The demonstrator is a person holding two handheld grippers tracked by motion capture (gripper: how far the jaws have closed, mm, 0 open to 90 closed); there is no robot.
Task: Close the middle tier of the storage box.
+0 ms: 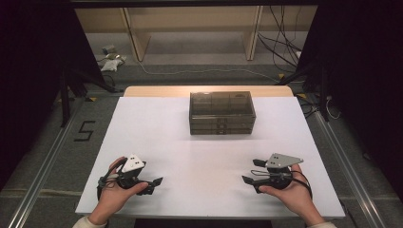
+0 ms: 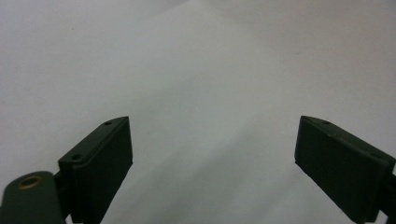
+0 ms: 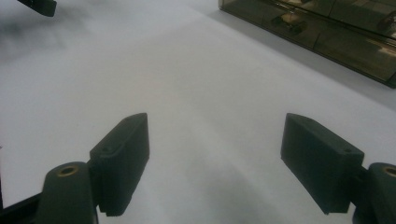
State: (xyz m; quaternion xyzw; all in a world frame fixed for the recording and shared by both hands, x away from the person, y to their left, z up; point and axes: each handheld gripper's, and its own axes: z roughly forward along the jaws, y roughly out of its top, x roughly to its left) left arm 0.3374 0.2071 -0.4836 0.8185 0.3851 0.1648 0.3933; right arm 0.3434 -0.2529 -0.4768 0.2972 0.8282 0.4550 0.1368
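The smoky translucent plastic drawer box [image 1: 222,113] looked glossy. The white table cover [image 1: 199,156] was smooth and matt. The matt black plastic left gripper [image 1: 153,183] and right gripper [image 1: 251,172] showed brass-coloured screw inserts.

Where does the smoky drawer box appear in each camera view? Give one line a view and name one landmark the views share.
High view: the drawer box stands at the table's far middle, beyond both grippers.
Left gripper view: not in it; bare white table between the open jaws.
Right gripper view: upper right corner.
Shared landmark: the white table top.
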